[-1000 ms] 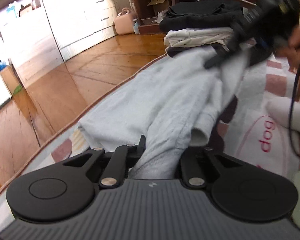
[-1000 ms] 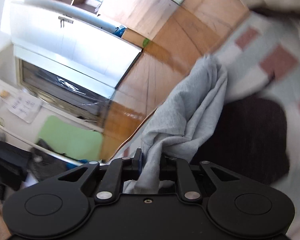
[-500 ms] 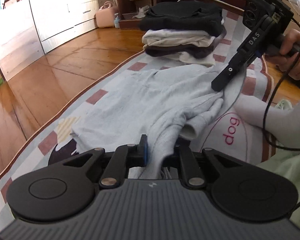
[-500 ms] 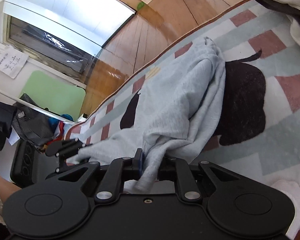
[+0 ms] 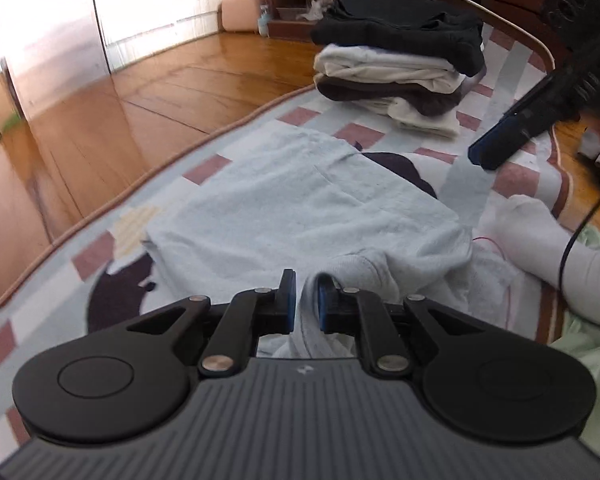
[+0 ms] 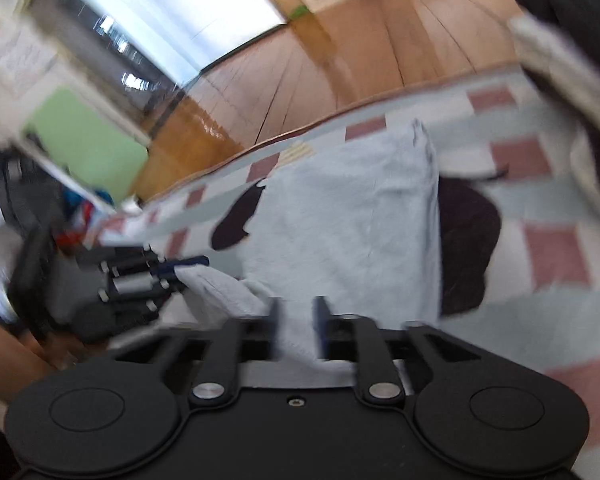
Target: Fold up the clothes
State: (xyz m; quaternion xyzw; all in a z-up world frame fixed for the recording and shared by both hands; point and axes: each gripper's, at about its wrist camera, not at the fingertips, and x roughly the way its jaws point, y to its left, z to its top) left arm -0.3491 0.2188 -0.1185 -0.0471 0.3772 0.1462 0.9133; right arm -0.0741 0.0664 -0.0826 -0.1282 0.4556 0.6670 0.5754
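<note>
Item one: pale grey garment (image 5: pixel 300 204), lying folded flat on the patterned rug (image 5: pixel 204 168), at centre in my left view.

Item two: my left gripper (image 5: pixel 303 300), jaws slightly apart, with a cuff-like fold of the garment between them; I cannot tell whether the pads press it.

Item three: my right gripper (image 6: pixel 296 314), jaws apart, the garment's near edge beneath them; this view is blurred. In the left view it hangs at two o'clock, clear of the cloth.

Item four: stack of folded clothes (image 5: pixel 400 60), at one o'clock, on the rug's far end.

Item five: wooden floor (image 5: pixel 120 112), at ten o'clock.
</note>
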